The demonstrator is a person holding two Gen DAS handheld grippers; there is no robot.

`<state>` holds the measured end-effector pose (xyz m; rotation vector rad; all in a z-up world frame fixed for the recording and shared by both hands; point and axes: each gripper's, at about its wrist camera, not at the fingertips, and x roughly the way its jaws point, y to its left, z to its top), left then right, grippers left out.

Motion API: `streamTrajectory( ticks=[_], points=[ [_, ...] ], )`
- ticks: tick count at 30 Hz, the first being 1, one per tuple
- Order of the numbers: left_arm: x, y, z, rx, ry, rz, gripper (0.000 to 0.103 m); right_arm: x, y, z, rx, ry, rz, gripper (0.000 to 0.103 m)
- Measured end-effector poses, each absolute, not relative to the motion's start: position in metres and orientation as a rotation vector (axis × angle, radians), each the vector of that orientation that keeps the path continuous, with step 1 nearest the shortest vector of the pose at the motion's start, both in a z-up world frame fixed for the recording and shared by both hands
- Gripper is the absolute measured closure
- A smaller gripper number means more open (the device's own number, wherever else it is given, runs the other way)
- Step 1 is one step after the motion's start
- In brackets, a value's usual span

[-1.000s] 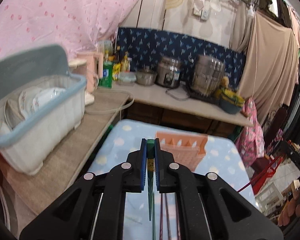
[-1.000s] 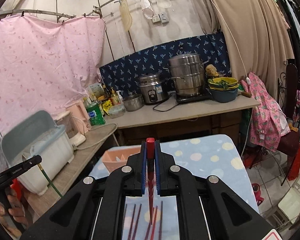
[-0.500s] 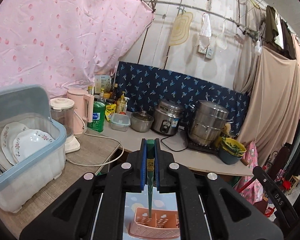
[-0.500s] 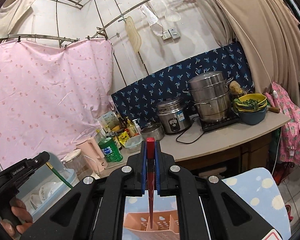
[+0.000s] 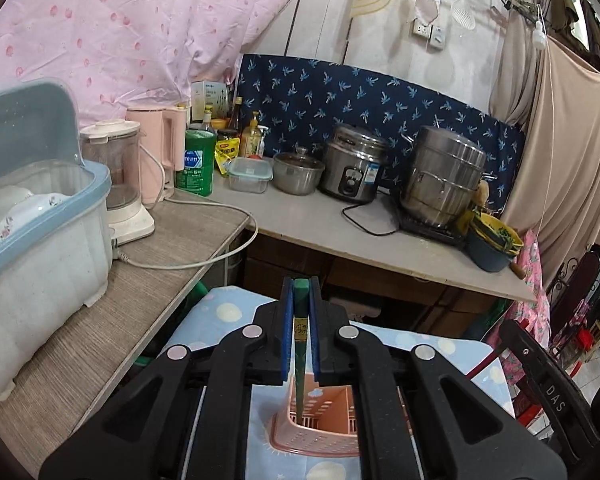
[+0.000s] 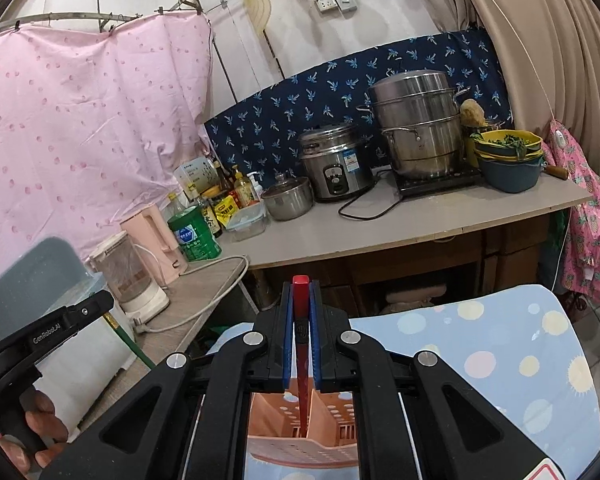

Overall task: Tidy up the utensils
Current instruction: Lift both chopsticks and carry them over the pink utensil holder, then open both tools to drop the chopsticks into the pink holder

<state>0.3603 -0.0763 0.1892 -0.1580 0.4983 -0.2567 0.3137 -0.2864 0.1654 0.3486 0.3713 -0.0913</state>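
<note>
Left wrist view: left gripper (image 5: 300,334), jaws clamped on a slim dark green chopstick (image 5: 300,354), held upright, tip down inside the perforated pink plastic utensil basket (image 5: 314,438) on the blue spotted desk (image 5: 224,314). Vertical hold likely chosen so the stick drops straight into a compartment.

Right wrist view: right gripper (image 6: 300,334), jaws clamped on a slim red chopstick (image 6: 301,364), likewise upright, tip just beside the basket's inner divider. Exact compartment unclear. Left gripper's handle and hand (image 6: 40,436) visible at lower left.
</note>
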Motion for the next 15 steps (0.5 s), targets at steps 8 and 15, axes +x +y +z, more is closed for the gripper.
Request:
streamTrajectory(
  ticks=[8,15],
  points=[
    [0.338,-0.062,0.198,-0.167,0.470,-0.235,0.050,0.272,-0.287,0.188,0.341,0.298,-0.084,0.077],
    [0.286,-0.044,0.198,-0.101,0.478,-0.242,0.041,0.206,-0.282,0.195,0.356,0.306,-0.053,0.068]
  ],
)
